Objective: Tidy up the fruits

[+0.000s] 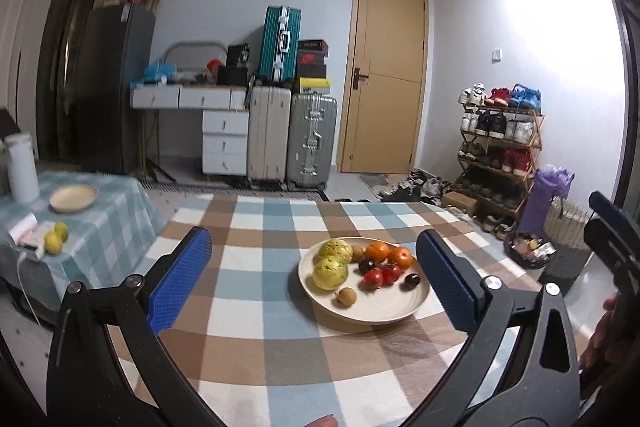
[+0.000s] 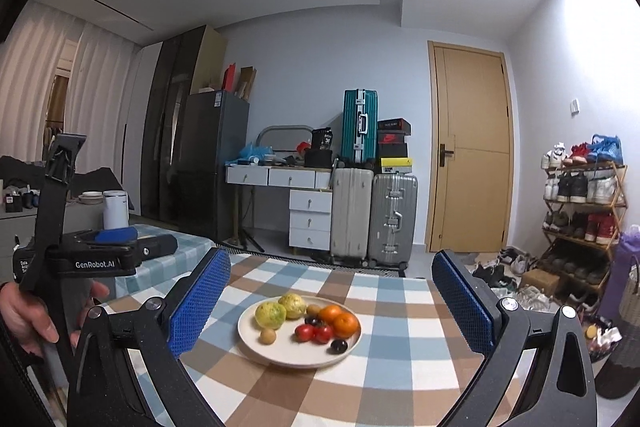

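A cream plate [image 1: 360, 319] [image 2: 288, 361] sits on the checked tablecloth. It holds two yellow-green guavas [image 1: 329, 271] [image 2: 271, 314], two oranges [image 1: 401, 257] [image 2: 346, 323], two red tomatoes [image 1: 373, 278] [image 2: 304, 332], dark plums [image 1: 412, 279] [image 2: 339, 345] and small brown fruits [image 1: 346, 296] [image 2: 268, 336]. My left gripper [image 1: 314, 239] hovers open in front of the plate, with nothing between its blue pads. The right gripper [image 2: 331, 255] is also open and empty, short of the plate. On a side table to the left lie two yellow-green fruits [image 1: 56, 237] and an empty plate [image 1: 73, 197].
A white flask [image 1: 22, 167] stands on the side table [image 1: 120, 227]. A hand [image 2: 24, 311] holds the left gripper's body at the left edge of the right wrist view. Beyond the table are suitcases [image 1: 312, 139], drawers [image 1: 224, 143], a door [image 1: 384, 75], a shoe rack [image 1: 500, 155] and baskets [image 1: 568, 227].
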{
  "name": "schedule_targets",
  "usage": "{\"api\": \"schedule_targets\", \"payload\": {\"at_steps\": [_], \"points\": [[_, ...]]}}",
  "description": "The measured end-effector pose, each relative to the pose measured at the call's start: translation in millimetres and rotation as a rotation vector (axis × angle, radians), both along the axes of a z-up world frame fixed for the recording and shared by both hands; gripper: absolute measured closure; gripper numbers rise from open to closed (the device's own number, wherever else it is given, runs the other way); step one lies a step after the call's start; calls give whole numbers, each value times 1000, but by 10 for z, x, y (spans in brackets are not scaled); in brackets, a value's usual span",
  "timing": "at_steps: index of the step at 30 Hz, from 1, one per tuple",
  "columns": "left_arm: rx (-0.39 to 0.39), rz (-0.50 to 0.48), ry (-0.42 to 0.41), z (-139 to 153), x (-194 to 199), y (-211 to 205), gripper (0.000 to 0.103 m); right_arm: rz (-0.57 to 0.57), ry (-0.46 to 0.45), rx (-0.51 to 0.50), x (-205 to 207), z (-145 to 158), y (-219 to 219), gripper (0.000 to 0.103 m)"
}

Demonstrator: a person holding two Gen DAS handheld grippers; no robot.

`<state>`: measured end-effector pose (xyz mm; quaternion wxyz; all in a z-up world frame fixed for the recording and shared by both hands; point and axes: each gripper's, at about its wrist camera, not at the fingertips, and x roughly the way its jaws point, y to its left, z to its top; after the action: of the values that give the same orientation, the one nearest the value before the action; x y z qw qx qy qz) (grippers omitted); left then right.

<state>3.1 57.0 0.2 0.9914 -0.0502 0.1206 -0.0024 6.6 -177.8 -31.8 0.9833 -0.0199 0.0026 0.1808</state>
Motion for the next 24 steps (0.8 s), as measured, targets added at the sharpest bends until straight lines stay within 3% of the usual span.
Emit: {"api": "schedule_targets", "payload": {"at_steps": [7, 17, 24], "points": [[37, 27, 26, -307, 116, -8, 1, 14, 47, 47, 180, -309, -97, 0], [60, 74, 79, -807, 258, 105, 1, -3, 111, -18, 394, -647, -22, 0], [79, 62, 89, -857, 308, 100, 1, -11, 185, -26, 546, -684, -1, 0]]}}
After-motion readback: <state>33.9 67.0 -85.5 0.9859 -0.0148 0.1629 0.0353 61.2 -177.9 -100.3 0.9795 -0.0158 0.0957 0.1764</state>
